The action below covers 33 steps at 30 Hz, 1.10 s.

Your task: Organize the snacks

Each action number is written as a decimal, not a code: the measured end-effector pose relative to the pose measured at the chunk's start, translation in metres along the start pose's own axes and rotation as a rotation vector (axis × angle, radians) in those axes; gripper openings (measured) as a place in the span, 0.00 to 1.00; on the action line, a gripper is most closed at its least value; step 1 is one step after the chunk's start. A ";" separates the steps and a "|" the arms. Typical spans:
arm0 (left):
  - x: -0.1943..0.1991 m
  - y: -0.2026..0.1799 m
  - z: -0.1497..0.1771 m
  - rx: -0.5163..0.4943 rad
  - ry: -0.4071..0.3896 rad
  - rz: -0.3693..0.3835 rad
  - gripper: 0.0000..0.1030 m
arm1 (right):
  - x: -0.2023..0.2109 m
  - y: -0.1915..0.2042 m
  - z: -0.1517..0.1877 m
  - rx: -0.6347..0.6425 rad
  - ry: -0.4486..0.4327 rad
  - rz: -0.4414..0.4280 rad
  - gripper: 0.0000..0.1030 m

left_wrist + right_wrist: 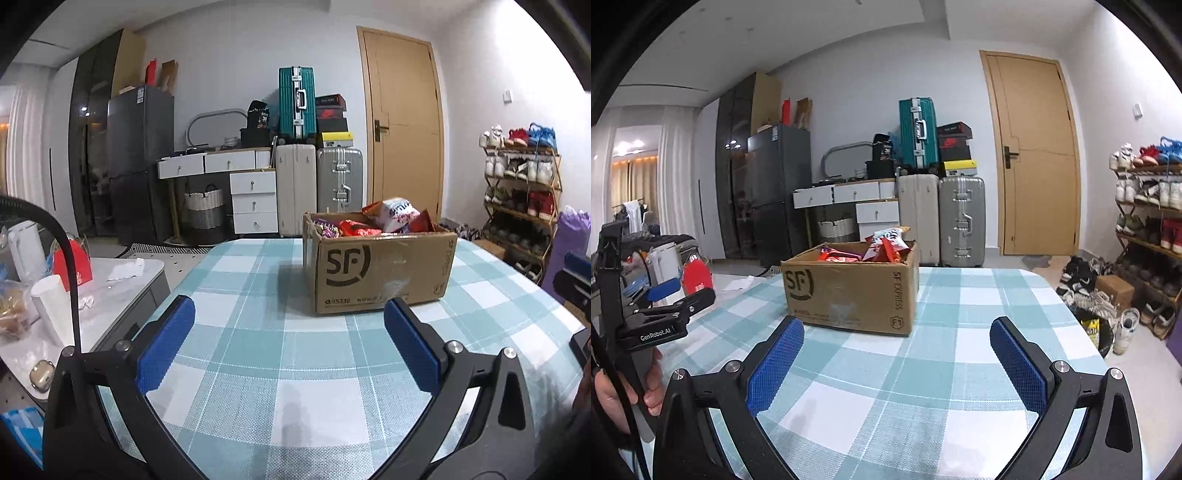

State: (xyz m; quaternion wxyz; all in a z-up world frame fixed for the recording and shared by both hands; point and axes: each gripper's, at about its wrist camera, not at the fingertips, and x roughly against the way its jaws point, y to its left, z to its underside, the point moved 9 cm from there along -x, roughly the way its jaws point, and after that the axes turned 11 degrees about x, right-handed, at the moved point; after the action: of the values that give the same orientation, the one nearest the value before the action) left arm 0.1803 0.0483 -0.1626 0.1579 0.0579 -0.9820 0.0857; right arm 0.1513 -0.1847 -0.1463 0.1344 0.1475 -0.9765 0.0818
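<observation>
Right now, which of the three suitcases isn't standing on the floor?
The teal suitcase: it stands upright atop the cream suitcase. Cream and silver suitcase sit lower, side by side.

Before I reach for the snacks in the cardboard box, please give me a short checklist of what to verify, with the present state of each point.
1. Left claw open and holding nothing: ok.
2. Right claw open and holding nothing: ok.
3. Cardboard box upright on the checked tablecloth, top open: ok.
4. Snack packets reachable from above, piled higher than the rim: ok.
5. Cloth between both claws and the box free of objects: ok.
6. A place to sort the snacks into, such as a tray or second box: cannot tell, none shows in either view.
</observation>
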 end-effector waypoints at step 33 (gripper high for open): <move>0.000 0.004 -0.002 0.022 -0.007 0.001 0.99 | 0.002 -0.001 0.003 -0.001 -0.011 0.001 1.00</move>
State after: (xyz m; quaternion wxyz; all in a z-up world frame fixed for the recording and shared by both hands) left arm 0.1802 0.0525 -0.1608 0.1540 0.0594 -0.9815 0.0966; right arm 0.1491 -0.1872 -0.1480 0.1288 0.1475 -0.9773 0.0807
